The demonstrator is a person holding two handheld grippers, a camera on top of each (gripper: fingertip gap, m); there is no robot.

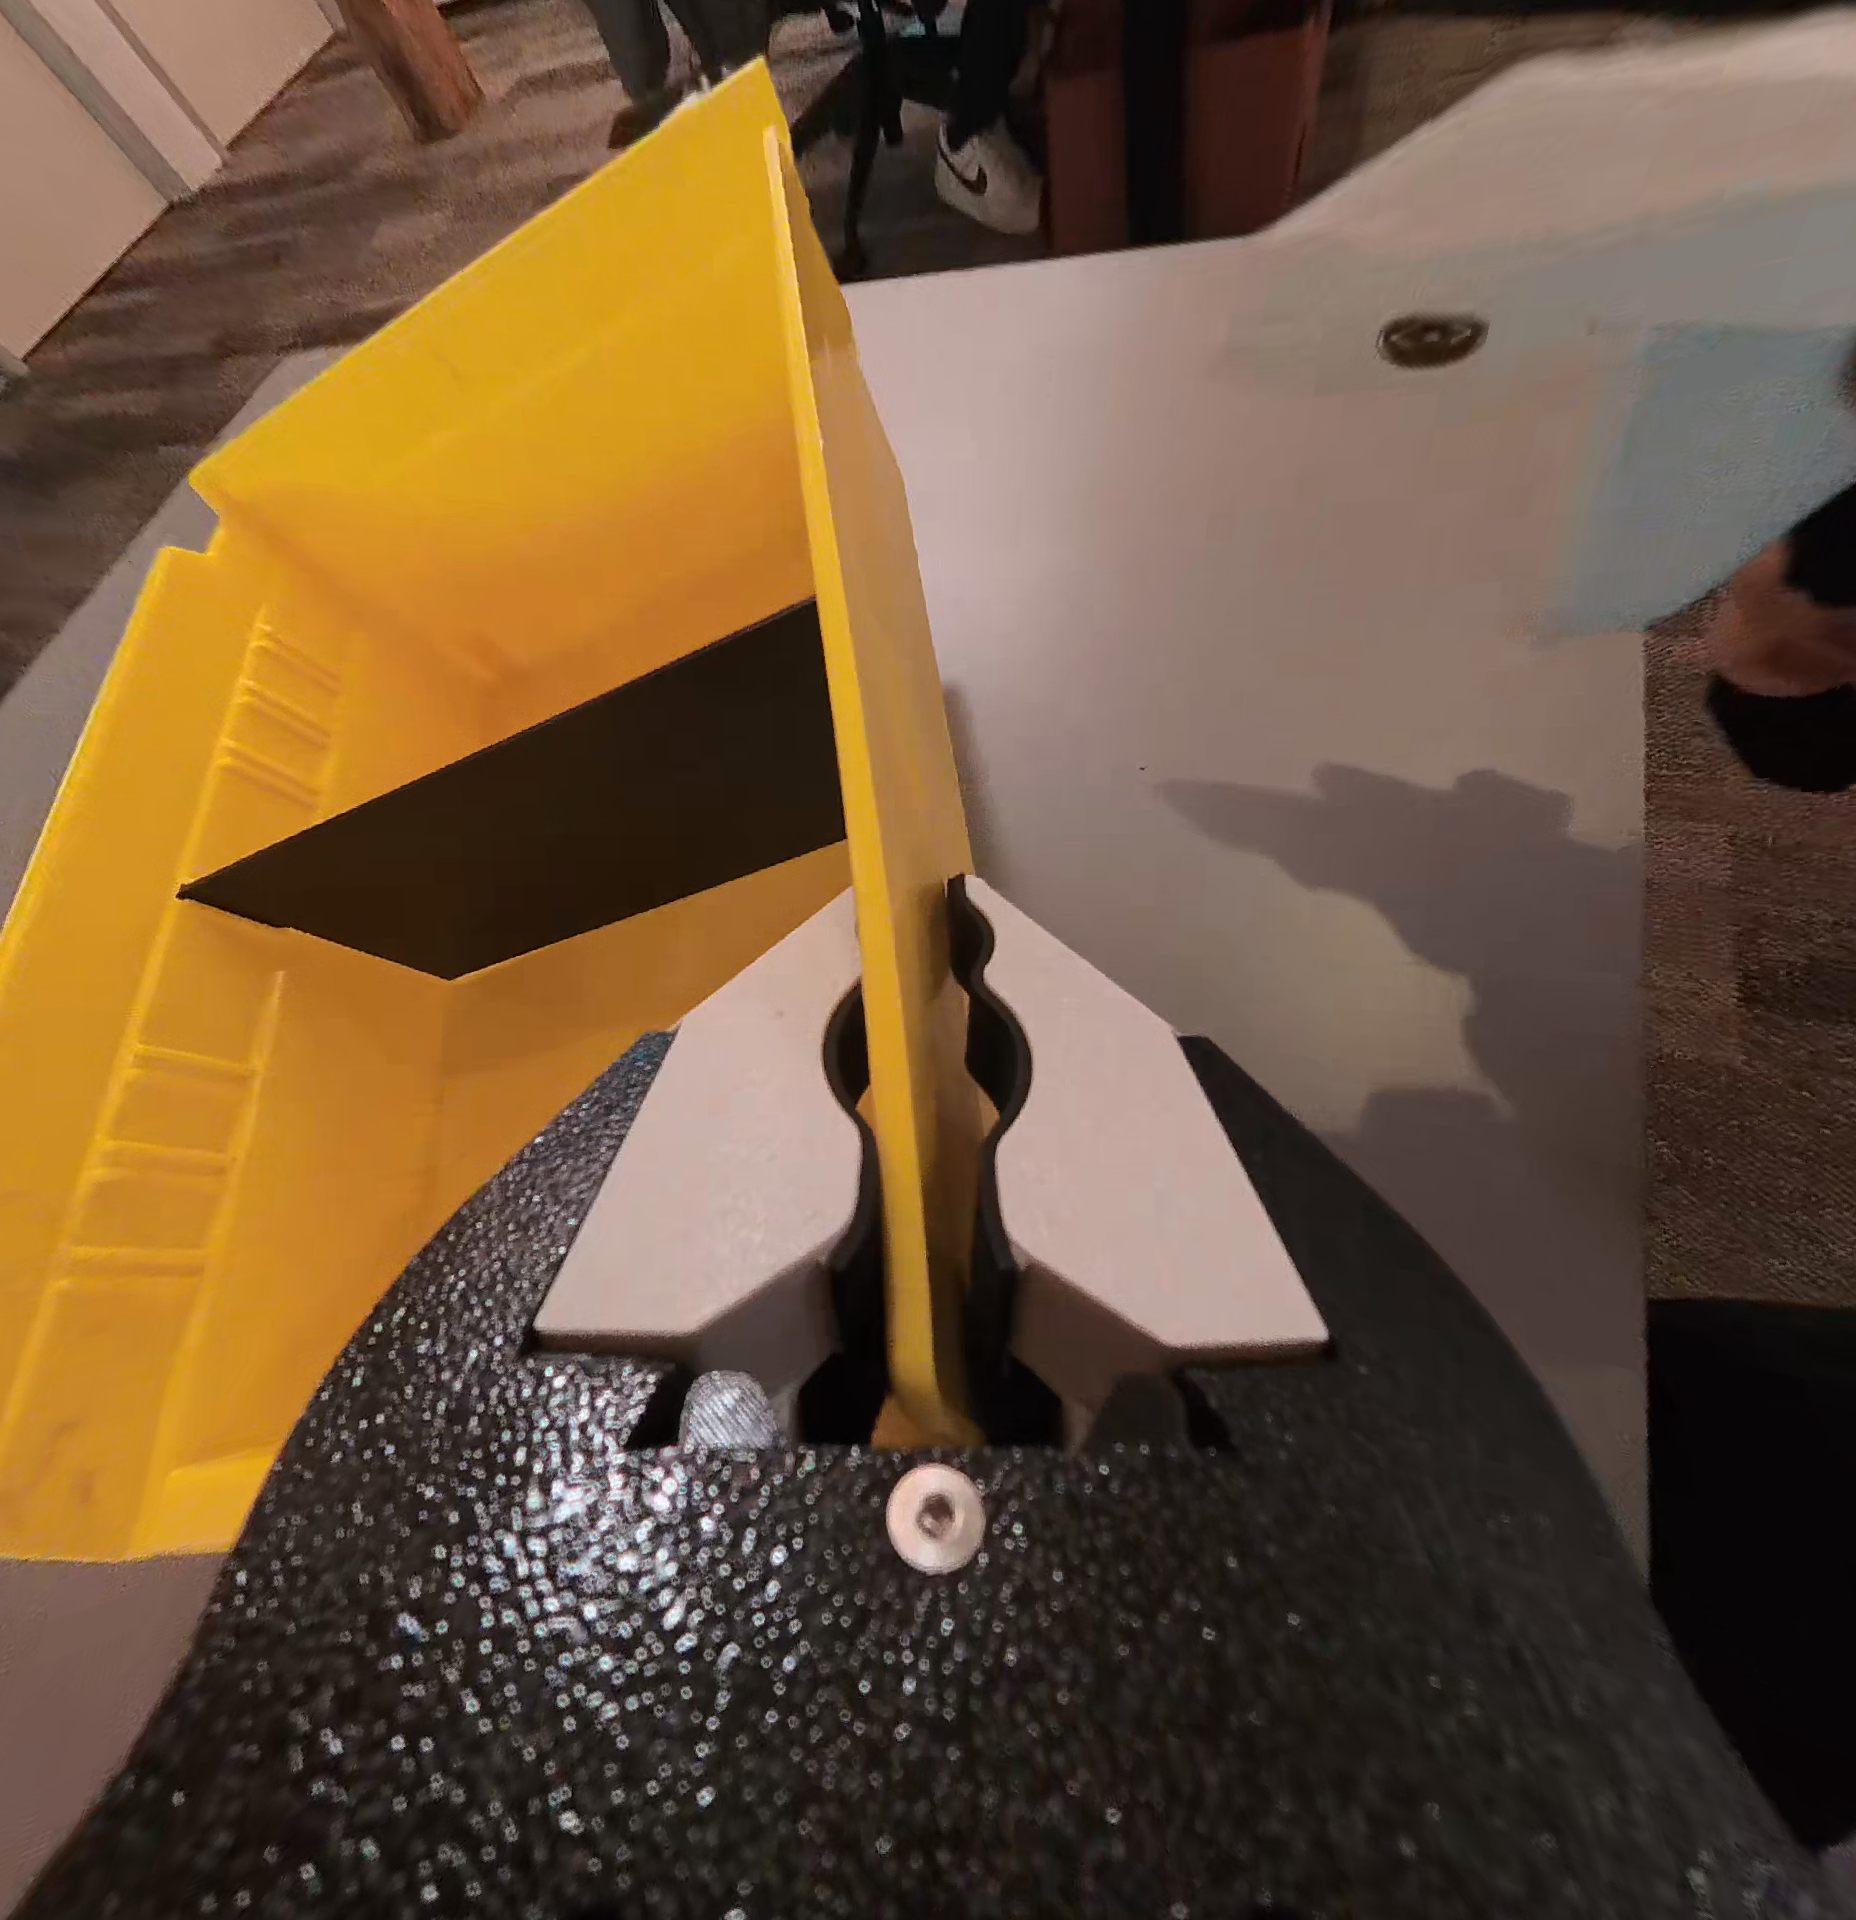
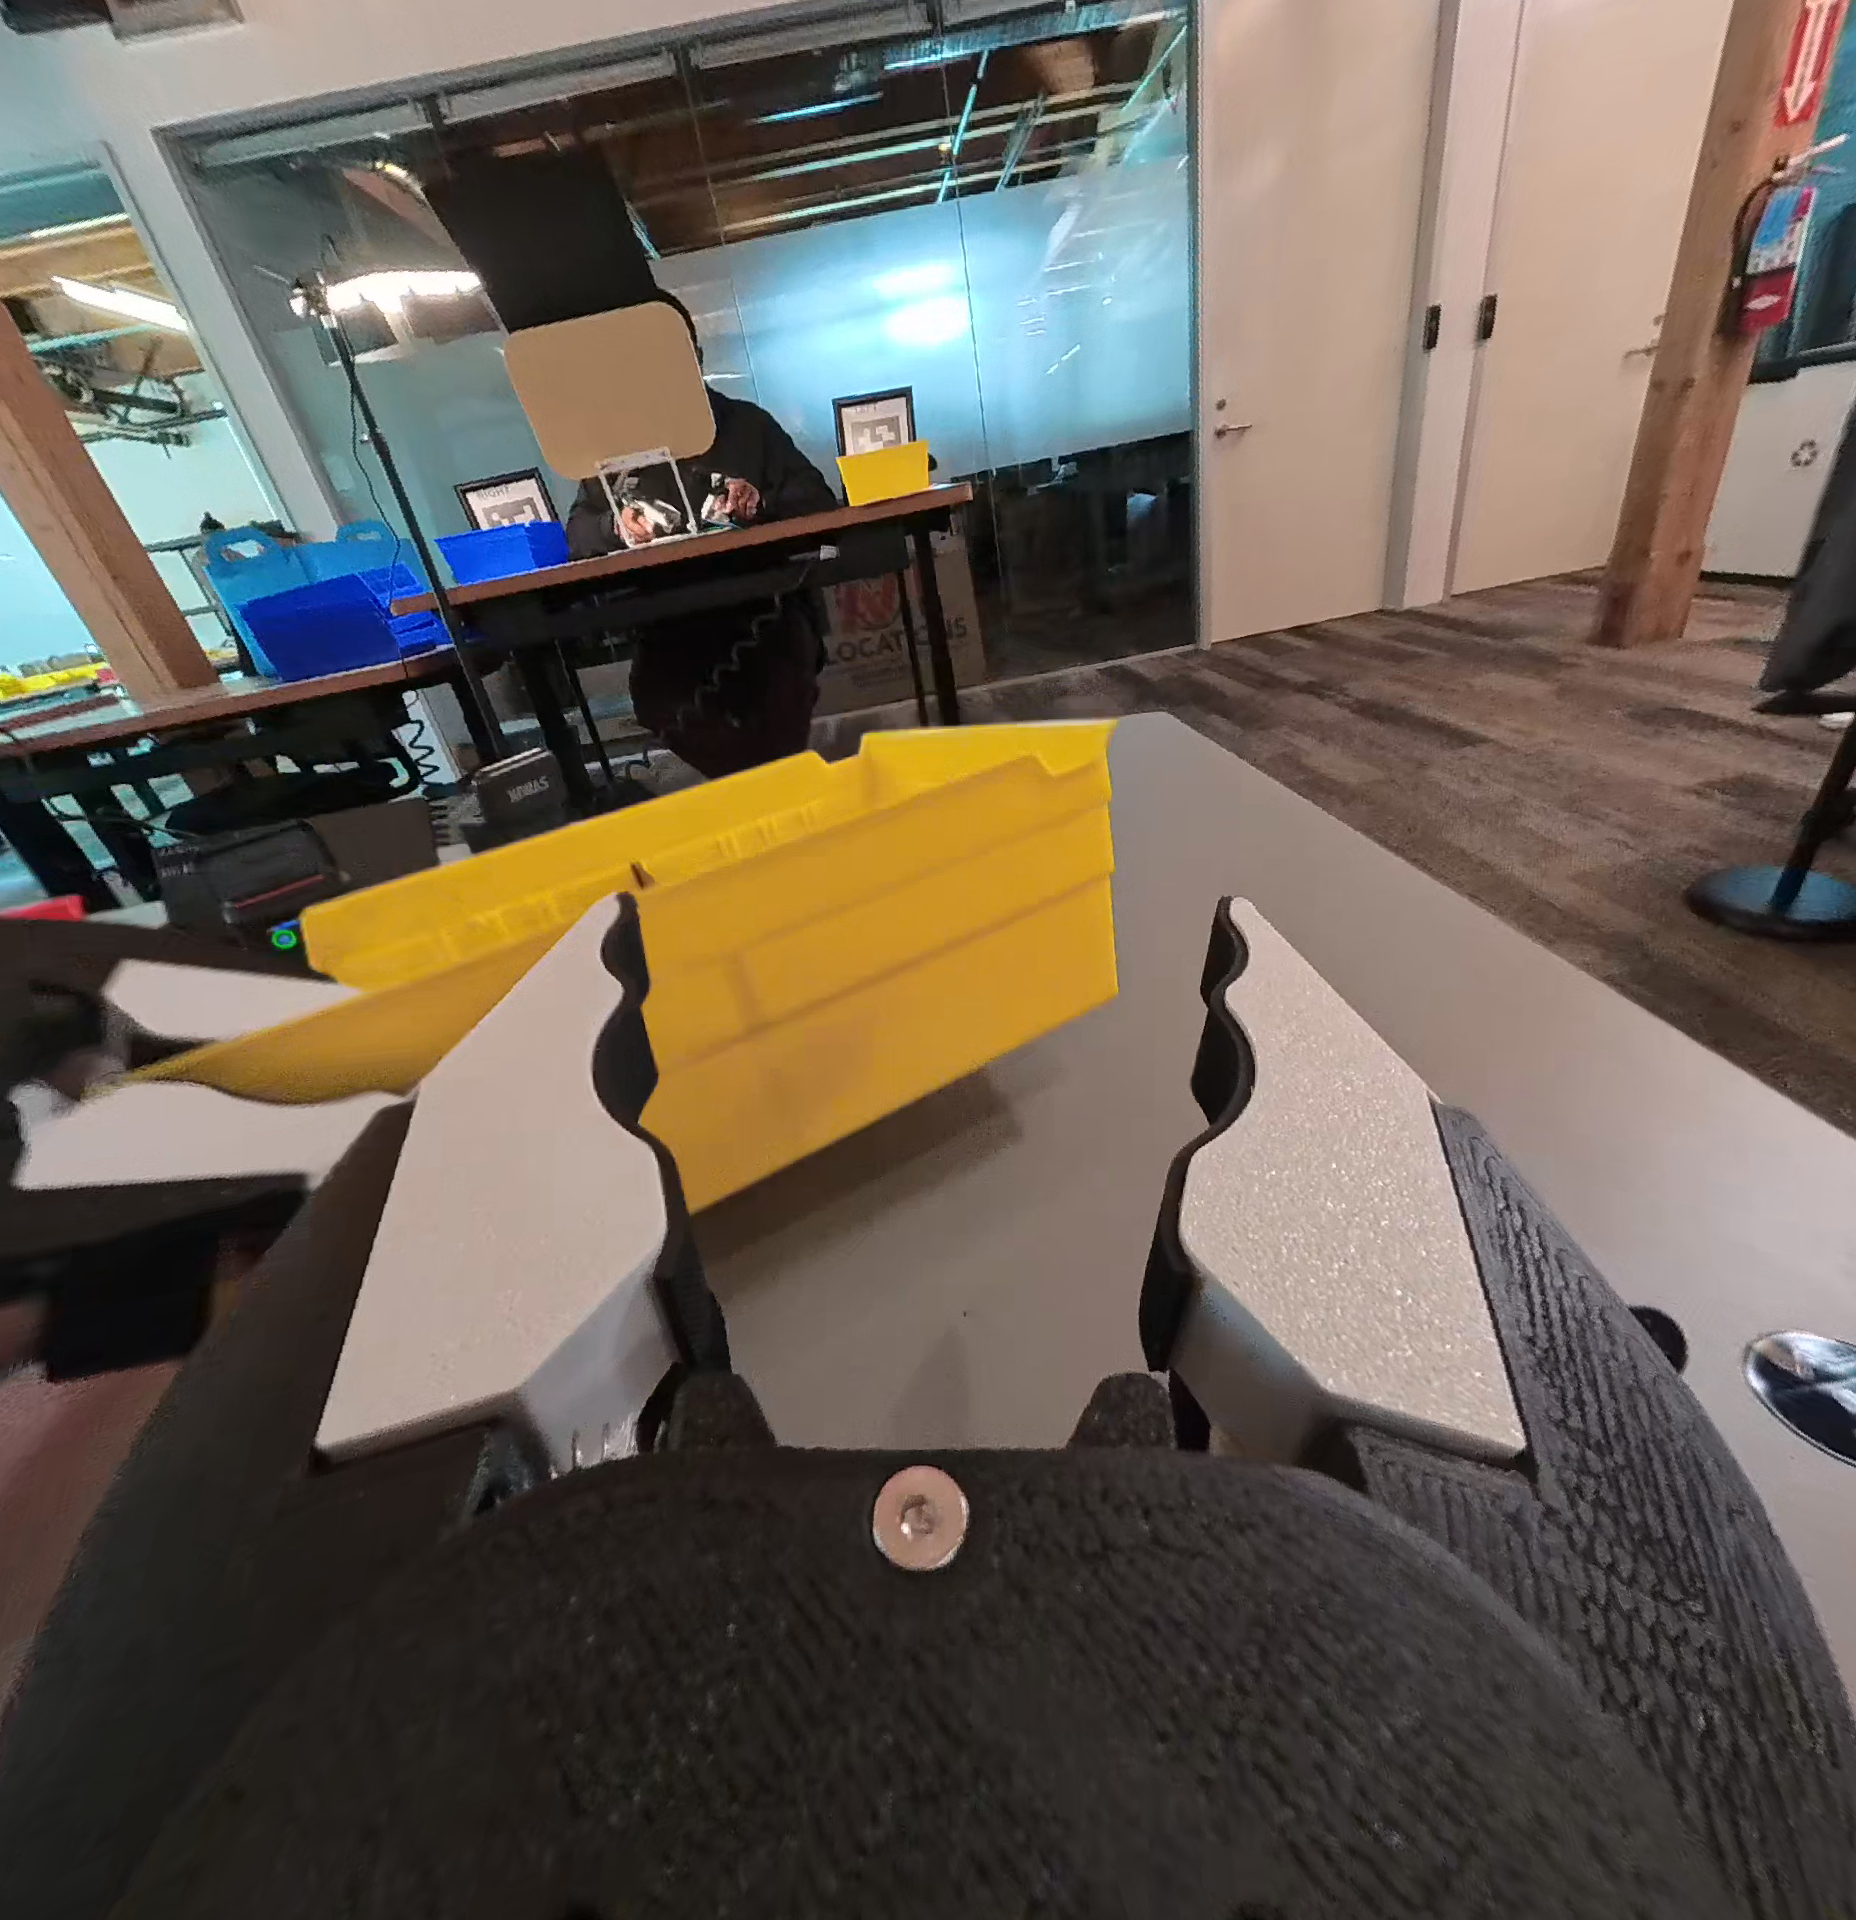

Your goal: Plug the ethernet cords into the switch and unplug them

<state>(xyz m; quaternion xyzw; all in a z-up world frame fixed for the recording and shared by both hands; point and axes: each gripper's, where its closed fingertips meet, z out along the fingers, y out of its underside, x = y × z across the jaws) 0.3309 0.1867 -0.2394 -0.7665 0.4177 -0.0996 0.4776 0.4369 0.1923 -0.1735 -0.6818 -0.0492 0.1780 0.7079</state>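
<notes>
No ethernet cord or switch shows in either view. My left gripper (image 1: 908, 914) is shut on the side wall of a yellow plastic bin (image 1: 550, 436), which has a black divider (image 1: 550, 821) across its inside. In the right wrist view the bin (image 2: 851, 935) hangs tilted over the grey table (image 2: 1319, 883), with a shadow under it, and the left gripper (image 2: 103, 1060) holds its near left end. My right gripper (image 2: 924, 914) is open and empty, just in front of the bin's outer side. It also shows, blurred, at the right edge of the left wrist view (image 1: 1807, 665).
A round metal grommet (image 1: 1431, 338) is set in the tabletop and also shows in the right wrist view (image 2: 1828, 1392). The table's right edge drops to carpet. A person (image 2: 716, 499) sits at a far desk. A black stand base (image 2: 1786, 904) rests on the floor.
</notes>
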